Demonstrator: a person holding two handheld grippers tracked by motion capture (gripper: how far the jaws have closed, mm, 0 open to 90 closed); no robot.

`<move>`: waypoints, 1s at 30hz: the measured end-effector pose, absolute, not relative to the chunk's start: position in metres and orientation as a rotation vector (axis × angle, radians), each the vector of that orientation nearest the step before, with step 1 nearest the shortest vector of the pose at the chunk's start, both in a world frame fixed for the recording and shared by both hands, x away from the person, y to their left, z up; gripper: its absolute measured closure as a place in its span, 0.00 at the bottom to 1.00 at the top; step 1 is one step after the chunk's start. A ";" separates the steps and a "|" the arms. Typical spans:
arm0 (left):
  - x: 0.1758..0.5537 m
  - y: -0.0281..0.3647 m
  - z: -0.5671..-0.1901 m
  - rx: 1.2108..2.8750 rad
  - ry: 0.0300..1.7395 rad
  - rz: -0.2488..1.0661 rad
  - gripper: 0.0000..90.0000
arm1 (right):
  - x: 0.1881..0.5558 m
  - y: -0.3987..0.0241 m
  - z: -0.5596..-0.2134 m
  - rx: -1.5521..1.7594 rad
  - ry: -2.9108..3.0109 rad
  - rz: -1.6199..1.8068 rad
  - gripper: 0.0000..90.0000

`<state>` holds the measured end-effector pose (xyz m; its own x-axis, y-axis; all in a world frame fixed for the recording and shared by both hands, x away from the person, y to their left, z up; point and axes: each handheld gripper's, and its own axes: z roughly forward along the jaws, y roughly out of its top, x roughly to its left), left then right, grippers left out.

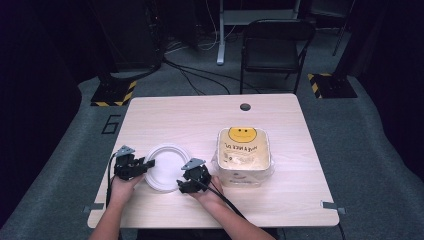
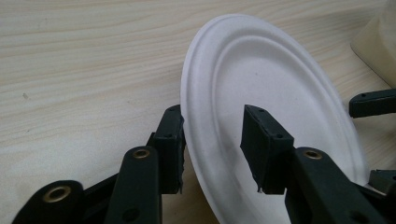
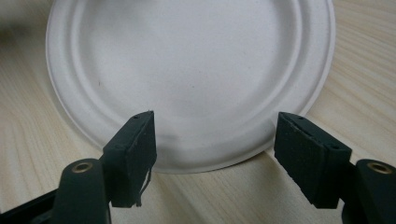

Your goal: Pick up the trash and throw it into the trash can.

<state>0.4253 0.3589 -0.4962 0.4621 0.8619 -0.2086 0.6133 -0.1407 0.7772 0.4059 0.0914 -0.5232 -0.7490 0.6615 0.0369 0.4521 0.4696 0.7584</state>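
Two grippers at a white paper plate on a wooden table.

The plate [image 1: 165,167] lies in the lower left of the high view, left of a cream bag [image 1: 244,156]. The left gripper [image 2: 212,147] has its jaws spread with the plate's rim between them. The right gripper [image 3: 215,156] is also spread, at the near edge of the plate.

wooden table [image 1: 190,117], white plate [image 1: 165,165], bagged container [image 1: 244,155]
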 end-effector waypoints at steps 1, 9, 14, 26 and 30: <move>0.425 0.359 -0.496 1.850 1.244 0.367 0.68 | 0.406 0.091 -0.523 0.951 2.456 1.152 0.32; 0.423 0.359 -0.487 1.849 1.215 0.381 0.76 | 0.404 0.091 -0.522 0.941 2.452 1.154 0.33; 0.420 0.356 -0.478 1.838 1.189 0.384 0.80 | 0.401 0.090 -0.522 0.934 2.457 1.168 0.34; 0.412 0.344 -0.455 1.833 1.084 0.382 0.86 | 0.378 0.090 -0.511 0.752 2.503 1.179 0.36; 0.410 0.338 -0.447 1.839 1.046 0.370 0.87 | 0.369 0.089 -0.506 0.681 2.531 1.191 0.37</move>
